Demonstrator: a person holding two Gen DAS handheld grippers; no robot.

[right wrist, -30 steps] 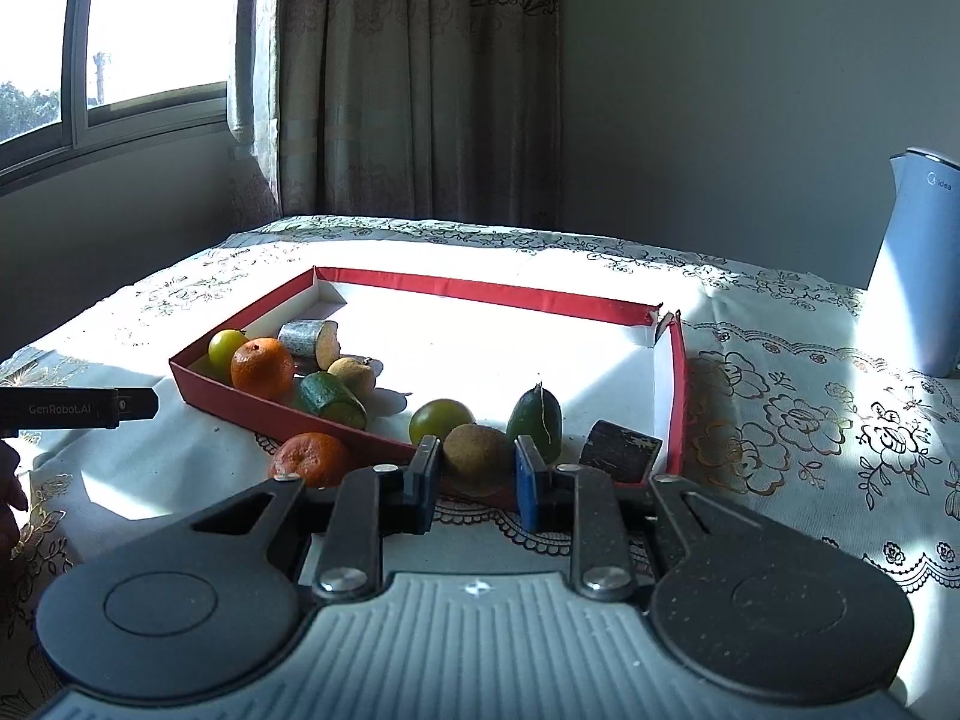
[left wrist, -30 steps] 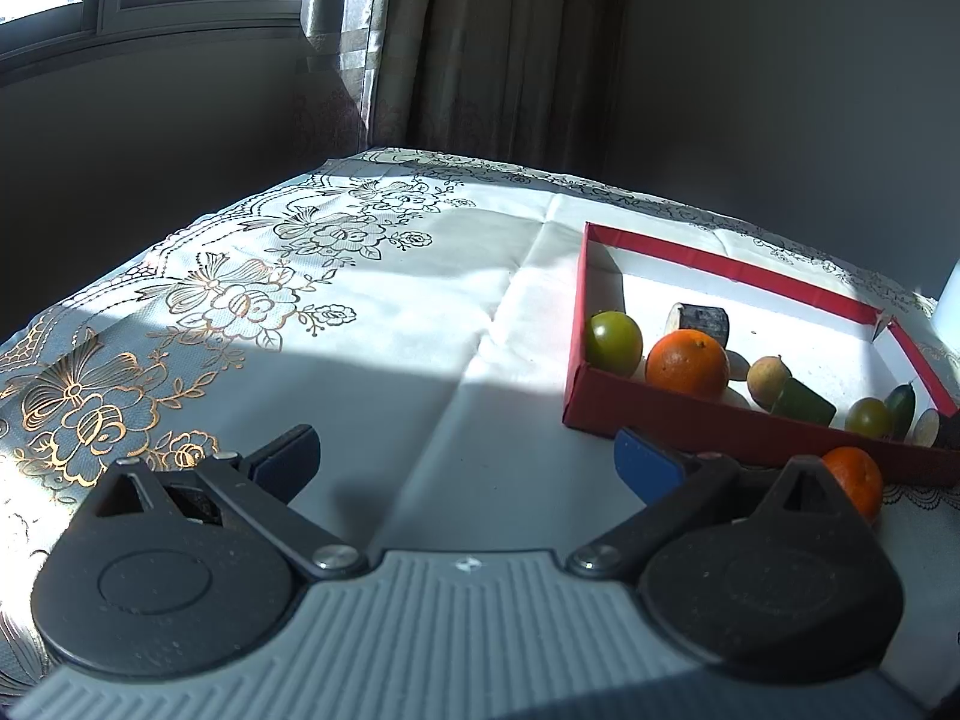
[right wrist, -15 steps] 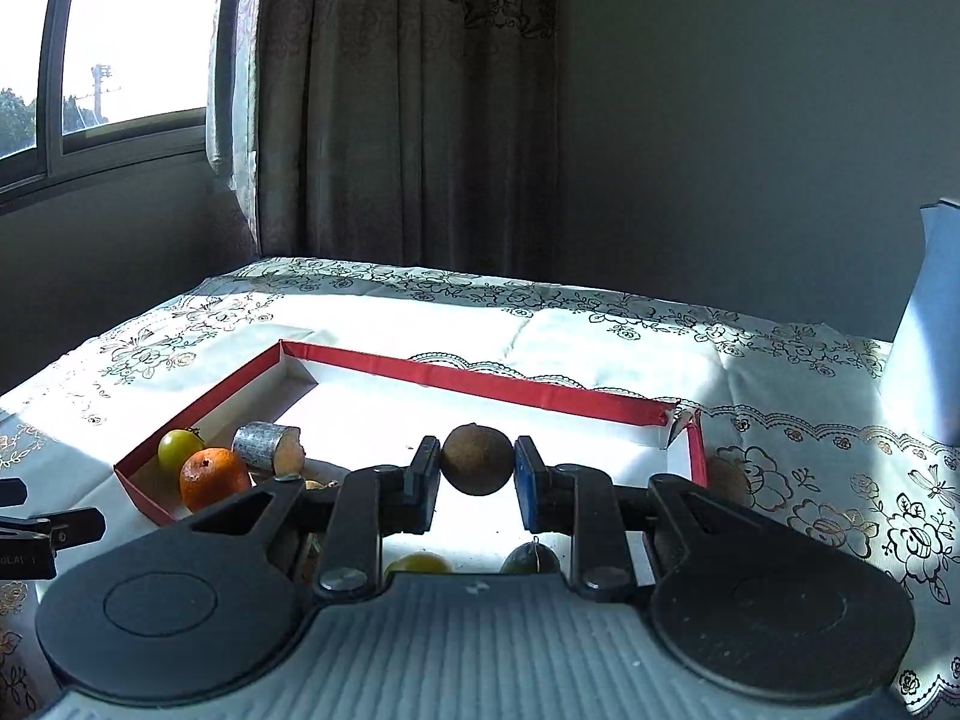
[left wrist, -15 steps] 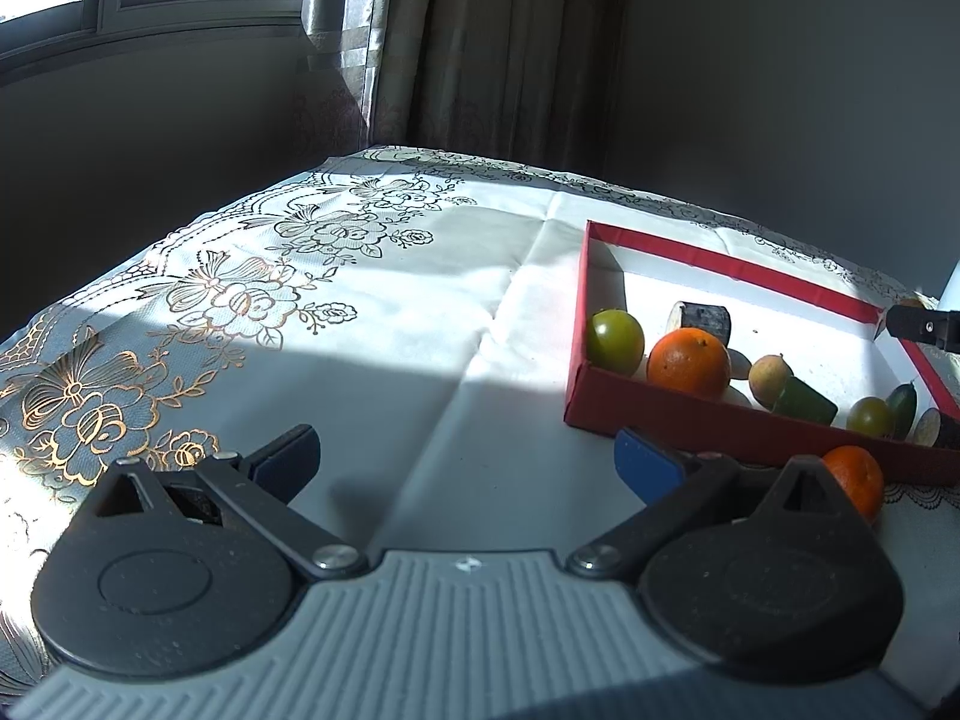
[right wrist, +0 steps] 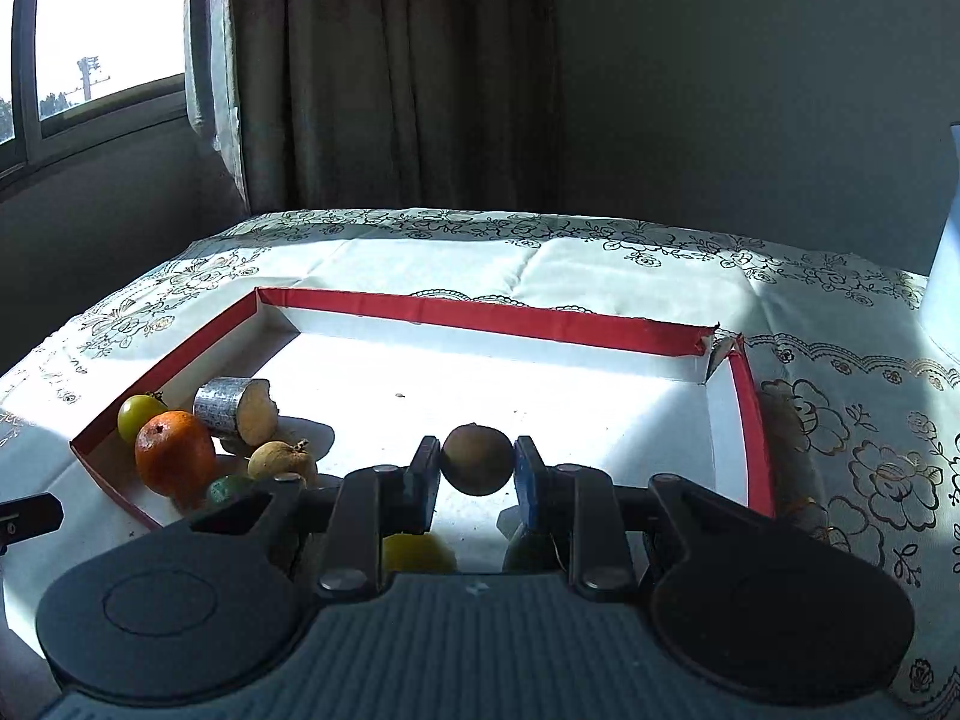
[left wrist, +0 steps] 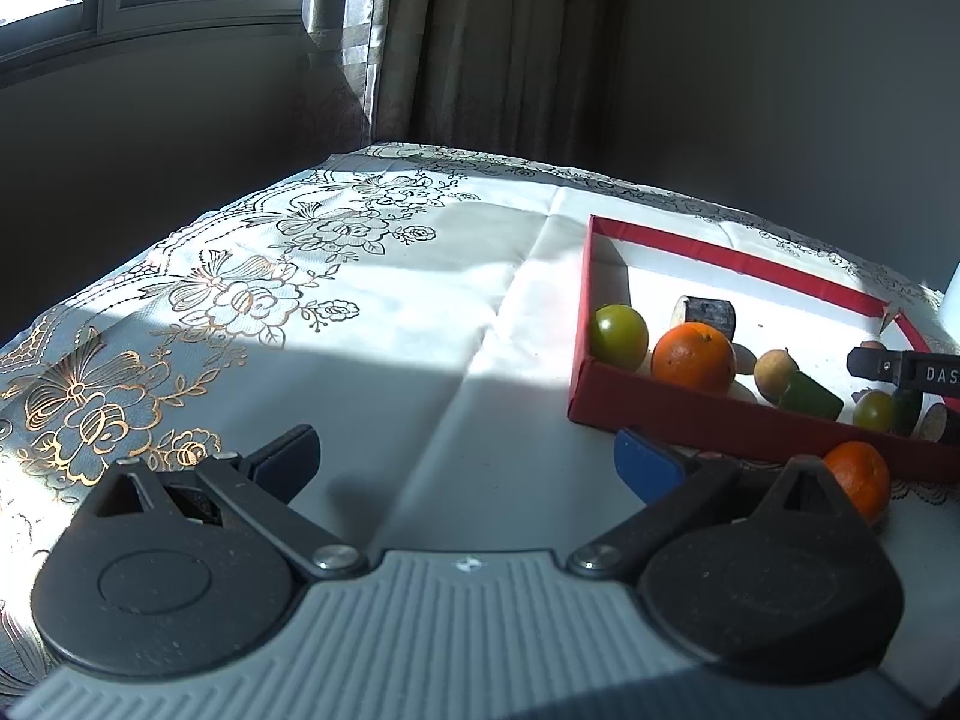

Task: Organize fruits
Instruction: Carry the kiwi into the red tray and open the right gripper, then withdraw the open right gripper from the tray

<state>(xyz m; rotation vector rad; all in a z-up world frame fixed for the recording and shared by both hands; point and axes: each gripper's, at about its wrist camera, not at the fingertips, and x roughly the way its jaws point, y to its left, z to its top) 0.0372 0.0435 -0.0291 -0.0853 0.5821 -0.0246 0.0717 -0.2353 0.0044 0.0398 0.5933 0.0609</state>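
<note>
A brown kiwi (right wrist: 478, 459) sits pinched between the pads of the right gripper (right wrist: 477, 471), above the white floor of the red tray (right wrist: 480, 317). At nine o'clock from it lie an orange (right wrist: 174, 451), a green fruit (right wrist: 139, 416) and a foil-wrapped piece (right wrist: 235, 411). The left gripper (left wrist: 465, 461) hangs spread wide, holding nothing, over the tablecloth (left wrist: 312, 360); a tangerine (left wrist: 858, 477) lies outside the tray at its three o'clock.

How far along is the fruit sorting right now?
Mostly done: the red tray already holds an orange, a green fruit and several other pieces. In hand: the right gripper is shut on a brown kiwi, held over the tray. Left: a small tangerine sits on the tablecloth outside the tray's near wall, beside the open, empty left gripper.
</note>
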